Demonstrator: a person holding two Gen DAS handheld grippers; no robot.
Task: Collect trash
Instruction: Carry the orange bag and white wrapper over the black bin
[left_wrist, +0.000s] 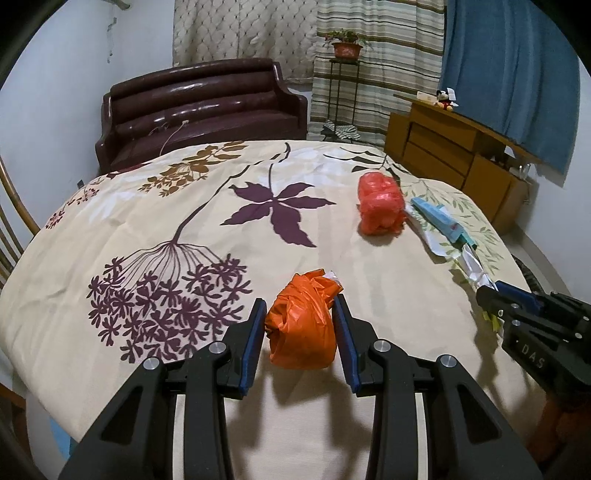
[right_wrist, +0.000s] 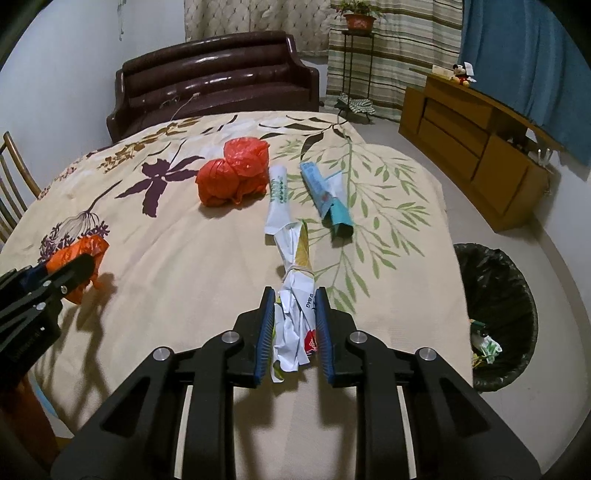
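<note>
My left gripper (left_wrist: 300, 306) is shut on an orange crumpled plastic bag (left_wrist: 303, 325) that rests on the floral tablecloth (left_wrist: 184, 229). My right gripper (right_wrist: 294, 295) is shut on a crumpled white paper wrapper (right_wrist: 295, 317), tied with a band, lying on the cloth. Farther off lie a red plastic bag bundle (right_wrist: 232, 177), a white paper bag (right_wrist: 279, 199) and a rolled blue wrapper (right_wrist: 325, 199). The red bundle (left_wrist: 380, 203) and the blue wrapper (left_wrist: 439, 221) also show in the left wrist view. The left gripper with the orange bag (right_wrist: 79, 254) shows at the left edge of the right wrist view.
A trash bin with a black liner (right_wrist: 495, 314) stands on the floor right of the table, with some trash inside. A dark leather sofa (right_wrist: 218, 81) is beyond the table, a wooden cabinet (right_wrist: 476, 147) at the right, a chair (right_wrist: 14, 184) at the left.
</note>
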